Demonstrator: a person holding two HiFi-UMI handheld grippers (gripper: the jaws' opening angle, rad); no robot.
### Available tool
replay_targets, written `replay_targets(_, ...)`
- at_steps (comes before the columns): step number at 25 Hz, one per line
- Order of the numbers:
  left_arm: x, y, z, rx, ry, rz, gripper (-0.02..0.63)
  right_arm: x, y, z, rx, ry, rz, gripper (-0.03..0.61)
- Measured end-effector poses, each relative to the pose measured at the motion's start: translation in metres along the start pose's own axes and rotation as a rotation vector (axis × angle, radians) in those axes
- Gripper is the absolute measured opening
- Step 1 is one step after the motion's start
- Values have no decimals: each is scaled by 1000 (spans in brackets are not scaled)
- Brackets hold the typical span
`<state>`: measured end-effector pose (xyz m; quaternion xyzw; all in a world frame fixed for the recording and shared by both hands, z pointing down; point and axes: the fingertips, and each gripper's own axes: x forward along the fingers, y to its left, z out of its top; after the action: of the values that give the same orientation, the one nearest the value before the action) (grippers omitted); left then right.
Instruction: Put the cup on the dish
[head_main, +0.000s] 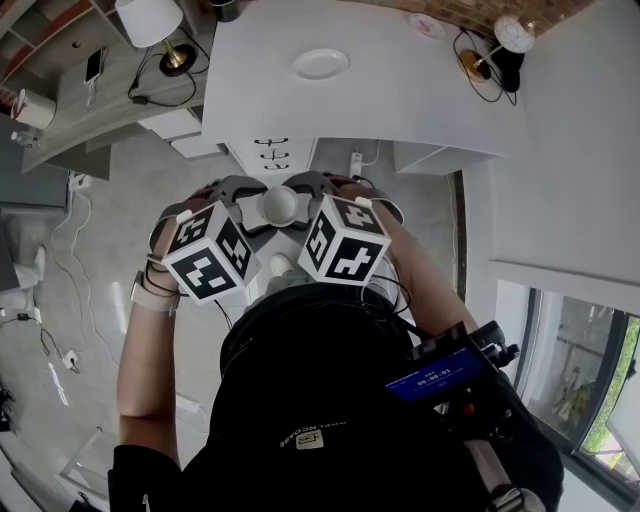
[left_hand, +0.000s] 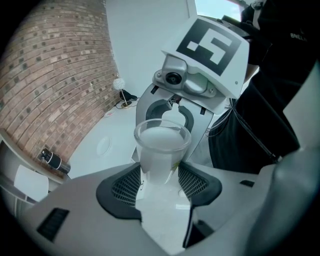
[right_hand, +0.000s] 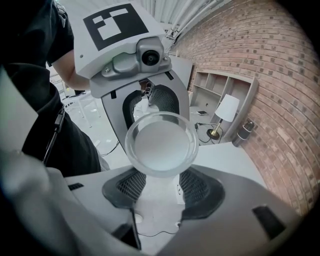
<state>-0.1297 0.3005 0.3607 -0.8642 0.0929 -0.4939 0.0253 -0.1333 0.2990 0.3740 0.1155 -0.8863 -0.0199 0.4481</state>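
A frosted white cup (head_main: 279, 205) hangs in the air close to the person's body, between the two grippers, which face each other. In the left gripper view the cup (left_hand: 161, 150) stands upright with its lower body pinched between the jaws of my left gripper (left_hand: 160, 182). In the right gripper view I look into its round mouth (right_hand: 161, 144). Its body drops between the jaws of my right gripper (right_hand: 162, 187), which stand as narrow as the cup. The white dish (head_main: 321, 63) lies on the white table (head_main: 420, 100), far ahead of both grippers.
A lamp (head_main: 150, 20) and a phone sit on the grey shelf unit at the left. A second lamp (head_main: 512, 35) with a cable stands at the table's back right. A dark bottle (left_hand: 51, 161) stands by the brick wall. Bare floor separates the person from the table.
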Motion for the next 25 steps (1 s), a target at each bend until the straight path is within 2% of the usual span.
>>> replay_targets(12,-3,12,-24,10,4,-28,239,22,-5,14,34,10,-5,206)
replay_targets(25,14,64,-17,-48,7,-17,239,32,-58,11,-5,12,34,206)
